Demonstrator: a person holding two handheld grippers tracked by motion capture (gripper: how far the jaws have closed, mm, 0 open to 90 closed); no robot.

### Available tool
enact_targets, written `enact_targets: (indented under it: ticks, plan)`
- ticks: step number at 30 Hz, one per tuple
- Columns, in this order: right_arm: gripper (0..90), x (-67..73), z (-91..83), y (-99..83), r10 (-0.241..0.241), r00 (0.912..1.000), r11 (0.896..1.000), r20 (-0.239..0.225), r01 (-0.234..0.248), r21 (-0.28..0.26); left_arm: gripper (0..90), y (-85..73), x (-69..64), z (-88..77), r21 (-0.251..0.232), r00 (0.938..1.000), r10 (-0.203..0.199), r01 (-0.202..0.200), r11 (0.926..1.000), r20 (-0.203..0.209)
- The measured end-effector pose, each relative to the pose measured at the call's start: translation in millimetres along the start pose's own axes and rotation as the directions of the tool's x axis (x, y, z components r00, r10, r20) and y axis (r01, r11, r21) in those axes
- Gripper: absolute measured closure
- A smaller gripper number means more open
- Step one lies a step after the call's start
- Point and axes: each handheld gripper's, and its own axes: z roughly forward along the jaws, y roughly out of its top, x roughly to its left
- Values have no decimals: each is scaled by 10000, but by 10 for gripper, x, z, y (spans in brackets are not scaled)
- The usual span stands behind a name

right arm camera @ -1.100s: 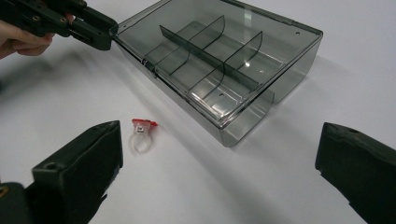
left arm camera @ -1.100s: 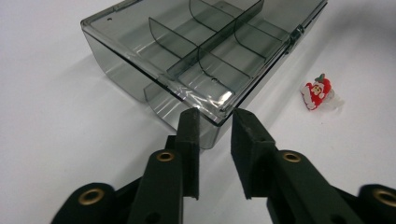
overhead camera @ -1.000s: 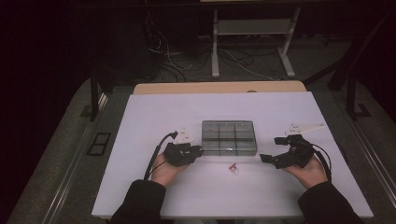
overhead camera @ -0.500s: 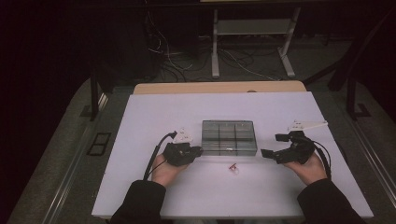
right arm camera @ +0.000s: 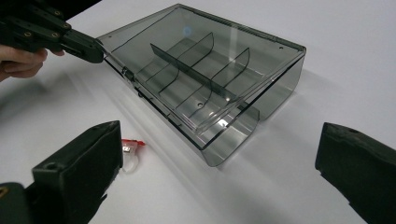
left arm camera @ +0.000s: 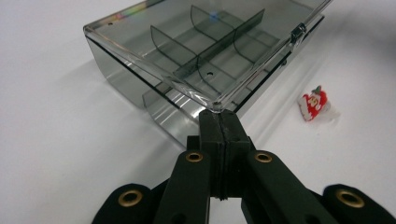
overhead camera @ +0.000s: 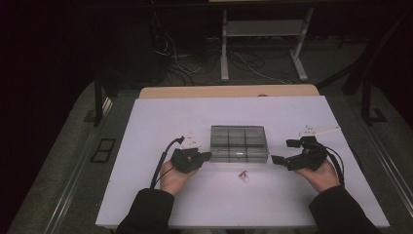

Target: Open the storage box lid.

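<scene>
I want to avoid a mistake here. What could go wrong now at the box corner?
1. The left gripper, jaws just closed, meets only the corner of the lid of the clear grey plastic compartment box; it could slip off.
2. The open right gripper is apart from the box, so it might slide on the white table.
3. The small red and white charm lies loose nearby and could be knocked.

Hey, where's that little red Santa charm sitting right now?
In the high view the red Santa charm lies on the white table, just in front of the clear divided box, between the left gripper and the right gripper.
</scene>
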Motion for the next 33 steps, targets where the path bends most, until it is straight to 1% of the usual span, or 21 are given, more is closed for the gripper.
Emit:
enact_targets:
  ticks: [1,5,6,9,13,14,16,21,23,26,27,28,33]
  plan:
    - [7,2,5,1,29,10000,10000,-5,-29,17,884,5,-8,2,-149,9999,-145,144,9998,-17]
    - [7,-1,30,8,-7,10000,10000,-12,7,3,884,34,9,-18,-338,9998,-202,204,9992,59]
    - [6,-2,33,9,-38,10000,10000,-28,38,29,884,44,9,-19,-379,9996,-268,271,9989,93]
    - [7,5,43,14,4,10000,10000,-40,-4,31,884,86,22,-25,-498,9996,-253,258,9984,119]
    - [7,0,48,23,-41,10000,10000,-30,42,46,884,148,39,-35,-607,9997,-199,208,9979,151]
    - [7,-1,48,28,-69,10000,10000,-18,69,31,884,162,40,-34,-679,9996,-253,263,9973,161]
    - [7,-1,45,46,-84,10000,10000,-34,84,11,884,188,52,-45,-751,9996,-231,243,9969,169]
    - [7,11,60,90,-133,9999,9999,-49,132,-58,884,264,70,-68,-828,9997,-208,219,9963,149]
    - [7,11,76,101,-111,9999,9999,-83,111,-29,884,294,76,-73,-828,9998,-138,148,9965,123]
    - [6,6,108,115,-158,9998,9999,-119,158,22,884,332,92,-76,-868,9998,-139,149,9961,115]
    - [7,8,117,122,-90,9999,10000,-126,90,33,884,342,93,-73,-903,9997,-197,208,9957,129]
    - [7,6,129,128,-76,9999,10000,-150,76,4,884,353,99,-74,-867,9998,-147,155,9961,109]
    - [7,-8,168,185,-94,9998,10000,-149,94,-16,884,394,111,-70,-883,9998,-175,184,9959,105]
